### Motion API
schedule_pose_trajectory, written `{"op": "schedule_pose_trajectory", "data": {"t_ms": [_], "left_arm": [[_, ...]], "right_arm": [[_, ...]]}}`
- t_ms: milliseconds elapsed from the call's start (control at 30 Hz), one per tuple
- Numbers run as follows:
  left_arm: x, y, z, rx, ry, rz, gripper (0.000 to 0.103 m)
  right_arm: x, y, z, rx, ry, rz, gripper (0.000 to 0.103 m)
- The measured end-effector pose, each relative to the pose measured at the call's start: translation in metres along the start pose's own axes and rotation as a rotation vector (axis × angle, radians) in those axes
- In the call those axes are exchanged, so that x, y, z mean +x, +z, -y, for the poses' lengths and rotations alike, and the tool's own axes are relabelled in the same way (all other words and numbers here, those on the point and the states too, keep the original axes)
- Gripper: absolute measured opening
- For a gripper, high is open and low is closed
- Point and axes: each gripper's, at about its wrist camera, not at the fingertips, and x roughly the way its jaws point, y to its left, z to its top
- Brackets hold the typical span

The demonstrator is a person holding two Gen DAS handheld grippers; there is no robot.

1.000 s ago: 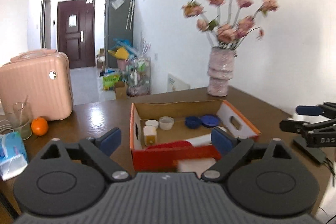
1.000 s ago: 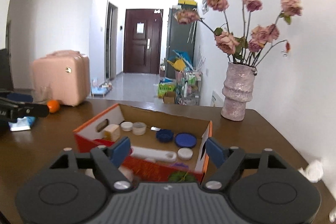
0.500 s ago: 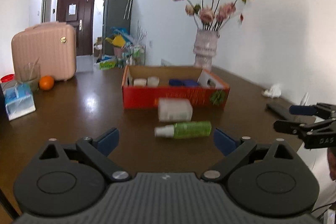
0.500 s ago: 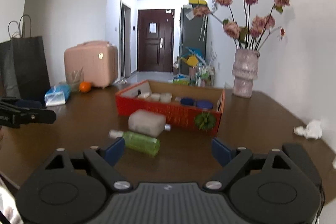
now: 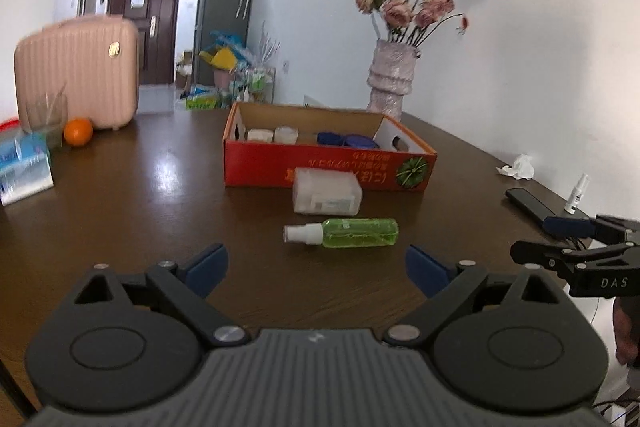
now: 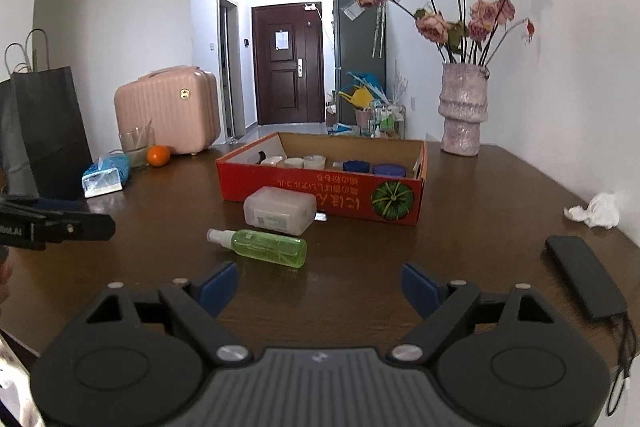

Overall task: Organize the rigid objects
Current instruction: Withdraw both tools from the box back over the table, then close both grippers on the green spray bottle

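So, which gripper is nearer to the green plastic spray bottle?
Left, narrowly. The left gripper faces the green plastic spray bottle directly; the right gripper sits slightly right.

Present on dark wooden table [image 6: 480,195]: pink textured vase of dried roses [image 6: 462,115], pink hard-shell suitcase [image 6: 168,111], round orange fruit [image 6: 158,155], crumpled white tissue [image 6: 596,211], flat black phone [image 6: 584,275]

— Table [image 6: 460,227], centre? 
— Box [image 6: 320,189], jars [image 6: 294,163] and lids [image 6: 388,169] inside; container [image 6: 279,210] touching its front; spray bottle [image 6: 264,247] lying nearer.
— Behind?
— Vase [image 6: 461,115] right, suitcase [image 6: 168,109] left.
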Motion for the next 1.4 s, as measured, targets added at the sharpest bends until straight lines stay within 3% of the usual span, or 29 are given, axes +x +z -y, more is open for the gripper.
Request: {"op": "schedule_pose_trajectory", "data": {"t_ms": [233, 500, 633, 767, 933, 967, 1033, 1100, 1200, 1267, 1333, 1400], "left_arm": [[0.050, 0.007, -0.018, -0.071, 0.001, -0.079, 0.079], [0.117, 0.017, -0.038, -0.171, -0.041, -0.159, 0.059], [0.143, 0.021, -0.043, -0.212, -0.075, -0.190, 0.050], [0.160, 0.022, -0.050, -0.248, -0.090, -0.217, 0.039], [0.171, 0.019, -0.056, -0.282, -0.118, -0.235, 0.027], [0.172, 0.019, -0.057, -0.288, -0.122, -0.241, 0.022], [0.174, 0.018, -0.058, -0.303, -0.167, -0.250, 0.017], [0.174, 0.017, -0.056, -0.296, -0.198, -0.243, 0.017], [0.171, 0.020, -0.053, -0.261, -0.137, -0.226, 0.020], [0.169, 0.024, -0.061, -0.262, -0.084, -0.207, 0.052], [0.169, 0.031, -0.067, -0.239, -0.070, -0.189, 0.063], [0.175, 0.039, -0.071, -0.216, -0.083, -0.180, 0.063]], "right_arm": [[0.048, 0.002, 0.012, 0.129, 0.004, -0.078, 0.080], [0.110, 0.003, 0.016, 0.271, 0.023, -0.139, 0.063], [0.134, 0.007, 0.013, 0.297, 0.046, -0.143, 0.060], [0.158, 0.012, 0.013, 0.323, 0.058, -0.164, 0.047], [0.177, 0.016, 0.015, 0.378, 0.119, -0.182, 0.037], [0.178, 0.016, 0.016, 0.384, 0.133, -0.187, 0.028], [0.182, 0.016, 0.014, 0.386, 0.146, -0.206, 0.020], [0.185, 0.016, 0.012, 0.387, 0.167, -0.213, 0.016], [0.185, 0.014, 0.011, 0.382, 0.132, -0.217, 0.018], [0.184, 0.014, 0.013, 0.382, 0.109, -0.219, 0.019], [0.181, 0.015, 0.014, 0.387, 0.126, -0.207, 0.020], [0.180, 0.017, 0.014, 0.396, 0.130, -0.185, 0.033]]}}
